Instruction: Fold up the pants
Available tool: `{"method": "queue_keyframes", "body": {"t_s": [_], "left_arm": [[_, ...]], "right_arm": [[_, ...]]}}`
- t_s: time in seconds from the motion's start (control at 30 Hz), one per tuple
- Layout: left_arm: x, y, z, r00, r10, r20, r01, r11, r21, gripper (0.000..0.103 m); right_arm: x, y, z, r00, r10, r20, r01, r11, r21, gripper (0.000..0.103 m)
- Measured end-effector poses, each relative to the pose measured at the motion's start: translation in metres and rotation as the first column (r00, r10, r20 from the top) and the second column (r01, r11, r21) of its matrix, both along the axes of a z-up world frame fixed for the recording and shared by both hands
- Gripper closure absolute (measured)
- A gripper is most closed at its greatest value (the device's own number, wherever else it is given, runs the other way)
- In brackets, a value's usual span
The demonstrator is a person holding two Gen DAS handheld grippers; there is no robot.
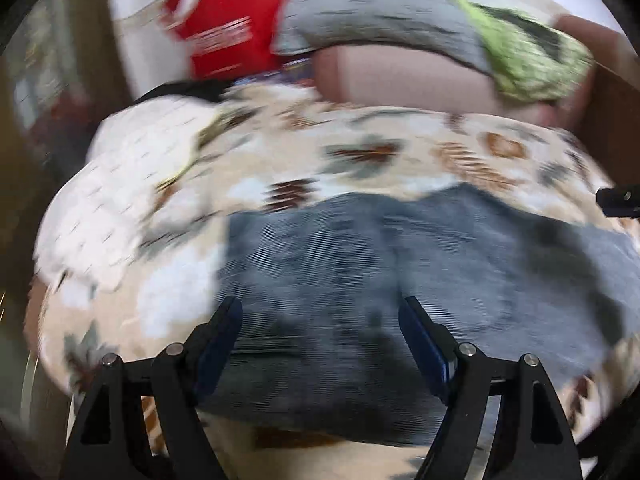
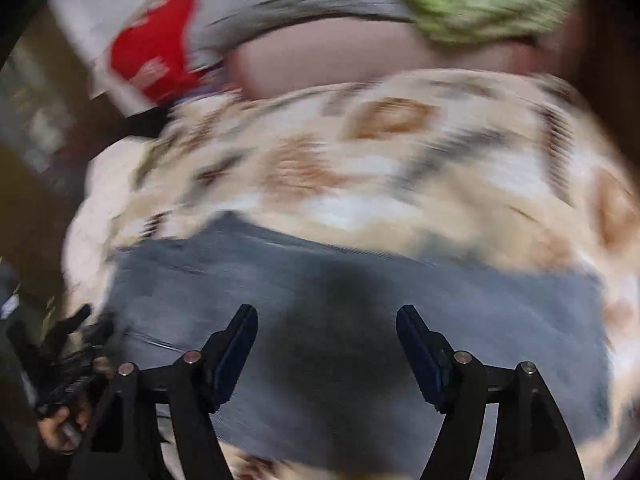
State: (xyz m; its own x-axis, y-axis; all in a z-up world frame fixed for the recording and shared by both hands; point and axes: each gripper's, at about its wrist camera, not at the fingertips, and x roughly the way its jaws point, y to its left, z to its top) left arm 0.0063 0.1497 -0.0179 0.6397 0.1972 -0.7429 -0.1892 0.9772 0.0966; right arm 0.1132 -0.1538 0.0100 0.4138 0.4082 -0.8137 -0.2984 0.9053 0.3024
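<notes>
Left wrist view, blurred: left gripper (image 1: 320,316) spread above jeans (image 1: 360,264) on a patterned bedspread (image 1: 360,148). Right gripper (image 2: 326,324) is likewise spread, empty.

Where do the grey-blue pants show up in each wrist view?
Left wrist: the pants fill the lower centre and right, ahead of the open left claw.
Right wrist: pants across the lower half, ahead of the open right claw.
Shared landmark: red bag, upper left.

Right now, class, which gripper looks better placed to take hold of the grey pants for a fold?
Probably the left gripper: an edge of the pants shows near its open jaws. The right gripper, also open, faces only mid-cloth. Blur makes this uncertain.
</notes>
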Motion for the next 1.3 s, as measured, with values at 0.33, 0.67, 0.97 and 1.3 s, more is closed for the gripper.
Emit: {"method": "queue_keyframes", "body": {"t_s": [0.33, 0.67, 0.97, 1.3], "left_arm": [[0.015, 0.042, -0.044, 0.993, 0.071, -0.097, -0.082, 0.989, -0.122, 0.008], [0.015, 0.044, -0.047, 0.994, 0.071, -0.089, -0.083, 0.986, -0.147, 0.006], [0.016, 0.043, -0.049, 0.993, 0.080, -0.088, -0.093, 0.985, -0.146, 0.005], [0.013, 0.039, -0.042, 0.993, 0.104, -0.057, -0.110, 0.987, -0.119, 0.005]], "right_arm": [[0.110, 0.141, -0.052, 0.955, 0.235, -0.183, -0.267, 0.947, -0.180, 0.056], [0.121, 0.166, -0.068, 0.944, 0.288, -0.160, -0.324, 0.902, -0.286, 0.100], [0.126, 0.160, -0.077, 0.976, 0.206, -0.076, -0.219, 0.930, -0.293, 0.099], [-0.004, 0.053, -0.030, 1.000, 0.015, 0.009, -0.015, 1.000, 0.014, 0.075]]}}
